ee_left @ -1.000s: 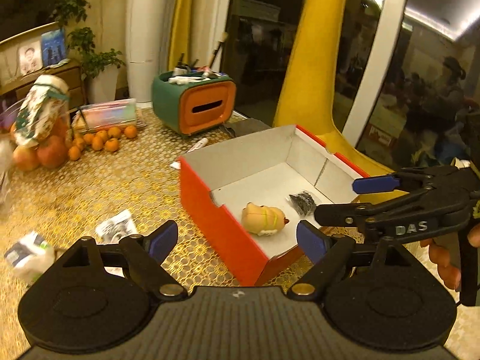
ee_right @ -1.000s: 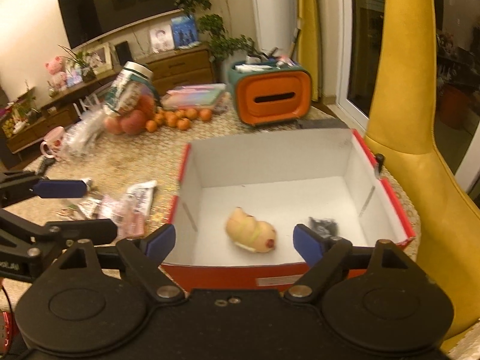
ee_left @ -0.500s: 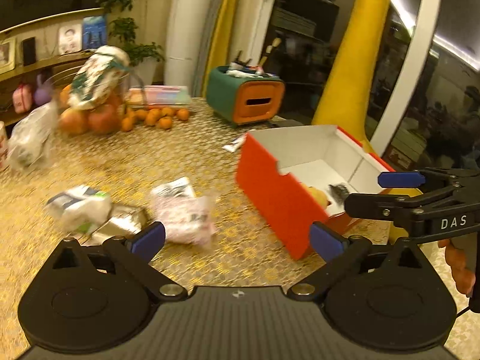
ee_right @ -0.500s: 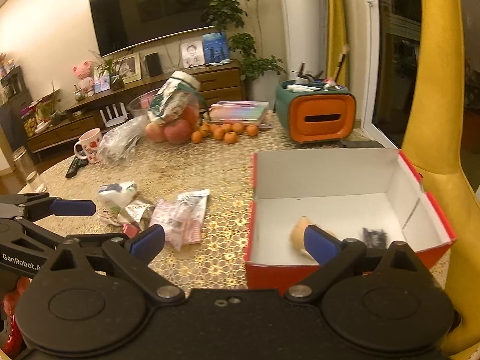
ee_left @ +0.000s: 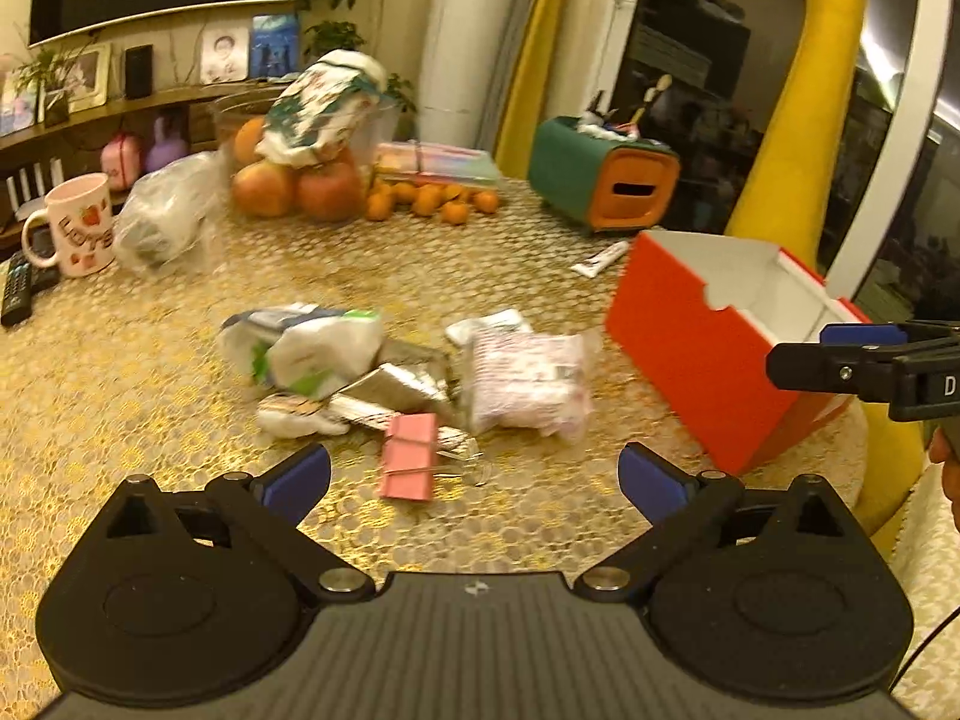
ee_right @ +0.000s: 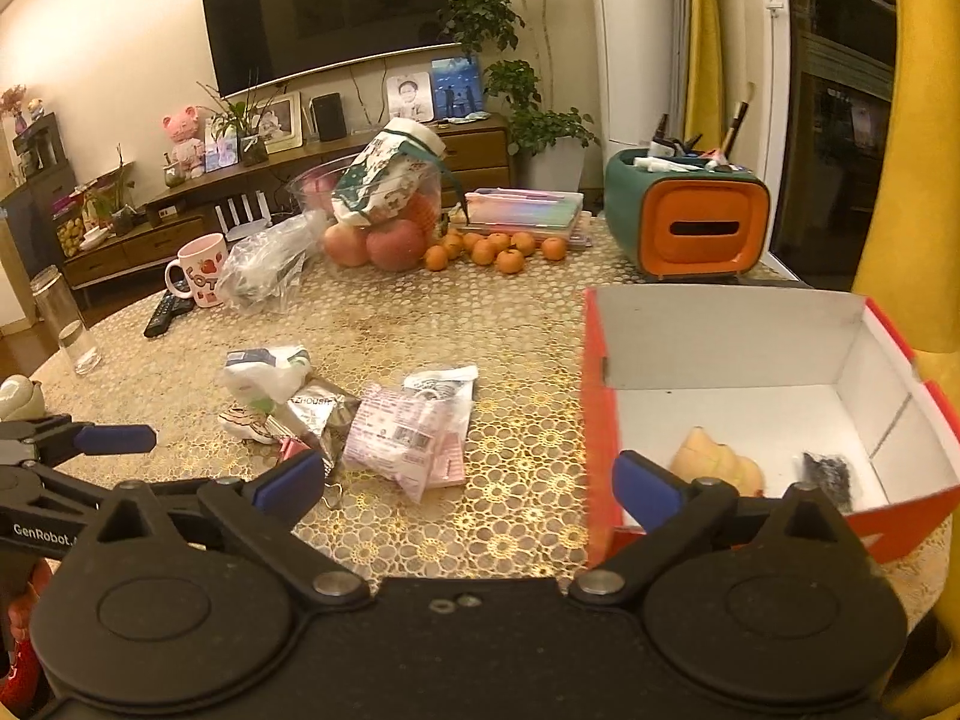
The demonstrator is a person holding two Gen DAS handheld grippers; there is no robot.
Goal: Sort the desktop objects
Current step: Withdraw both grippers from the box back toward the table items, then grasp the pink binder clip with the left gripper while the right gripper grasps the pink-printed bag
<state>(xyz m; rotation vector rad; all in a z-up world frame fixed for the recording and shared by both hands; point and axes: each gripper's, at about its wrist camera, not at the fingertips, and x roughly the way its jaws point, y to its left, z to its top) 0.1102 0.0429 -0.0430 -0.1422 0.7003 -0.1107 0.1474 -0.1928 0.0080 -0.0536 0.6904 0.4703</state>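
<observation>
Both claws, left claw (ee_left: pixel 474 474) and right claw (ee_right: pixel 468 483), gape wide and empty over bare tablecloth (ee_right: pixel 516 516) beside the red box (ee_right: pixel 600 420).

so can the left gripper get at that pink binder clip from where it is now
Probably yes. The left gripper is open and empty, and the pink binder clip lies just ahead of it at the near edge of the packet pile, with nothing on top of it.

We are in a home living room: a wall television (ee_right: pixel 336 6) above a sideboard (ee_right: pixel 180 228) of framed photos (ee_right: pixel 410 97) (potted plants (ee_right: pixel 528 114) too), fruit (ee_right: pixel 390 243) on the table (ee_right: pixel 420 312).
</observation>
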